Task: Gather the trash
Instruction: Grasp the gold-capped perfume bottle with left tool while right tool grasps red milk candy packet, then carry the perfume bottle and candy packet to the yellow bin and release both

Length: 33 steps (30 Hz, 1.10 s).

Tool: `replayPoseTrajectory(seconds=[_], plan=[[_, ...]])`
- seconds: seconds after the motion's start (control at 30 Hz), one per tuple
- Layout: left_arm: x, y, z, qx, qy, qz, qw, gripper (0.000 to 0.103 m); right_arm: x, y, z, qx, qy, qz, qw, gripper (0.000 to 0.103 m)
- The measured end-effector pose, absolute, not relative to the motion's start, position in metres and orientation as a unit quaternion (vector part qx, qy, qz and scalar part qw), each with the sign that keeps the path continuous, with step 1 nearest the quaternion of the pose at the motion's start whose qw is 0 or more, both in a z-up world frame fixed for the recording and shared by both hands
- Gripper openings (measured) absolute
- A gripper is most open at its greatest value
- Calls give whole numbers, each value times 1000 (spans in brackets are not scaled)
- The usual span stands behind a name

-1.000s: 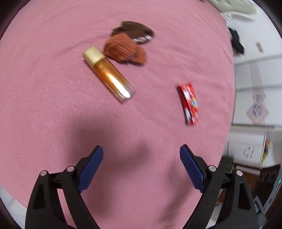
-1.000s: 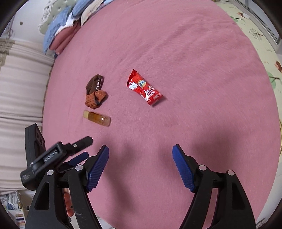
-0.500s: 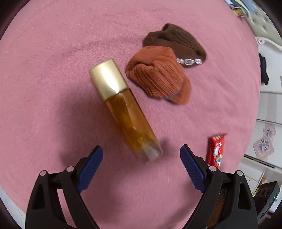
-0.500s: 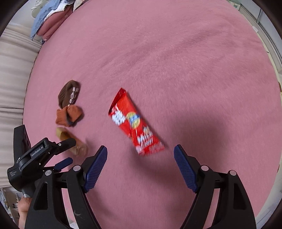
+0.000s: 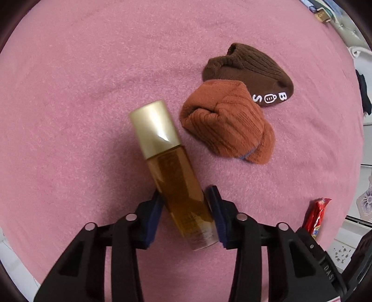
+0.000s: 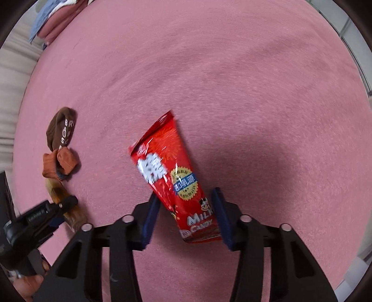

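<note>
An amber bottle (image 5: 176,176) with a gold cap lies on the pink blanket (image 5: 81,93). My left gripper (image 5: 186,199) is shut on the bottle's lower body, pads touching both sides. A red milk candy wrapper (image 6: 174,181) lies on the blanket in the right wrist view. My right gripper (image 6: 186,202) is closed around the wrapper's lower end, with the pads at its sides. The wrapper also shows at the right edge of the left wrist view (image 5: 316,216). The left gripper and bottle show at the left of the right wrist view (image 6: 58,204).
An orange sock (image 5: 227,123) and a brown sock (image 5: 251,72) lie just right of the bottle's cap. Folded clothes (image 6: 58,21) sit at the blanket's far left corner. Floor and furniture lie beyond the blanket's right edge (image 5: 362,162).
Both grippers moved down and forward onto the blanket. The left jaws closed on the bottle. The right jaws closed around the candy wrapper.
</note>
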<state>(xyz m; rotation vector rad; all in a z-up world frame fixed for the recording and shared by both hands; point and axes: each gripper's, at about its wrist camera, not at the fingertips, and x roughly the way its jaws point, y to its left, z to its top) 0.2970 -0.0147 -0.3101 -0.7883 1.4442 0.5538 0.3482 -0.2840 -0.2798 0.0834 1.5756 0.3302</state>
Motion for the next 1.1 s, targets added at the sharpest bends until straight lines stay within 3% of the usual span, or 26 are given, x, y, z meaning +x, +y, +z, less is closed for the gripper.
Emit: replayPoseTrajectory(seconds=[0.4, 1.1], plan=[[251, -30, -296, -375, 638, 190, 645, 35, 310, -322, -258, 112, 704, 164, 682, 38], [134, -173, -274, -358, 697, 41, 620, 33, 140, -400, -217, 219, 699, 126, 669, 38]])
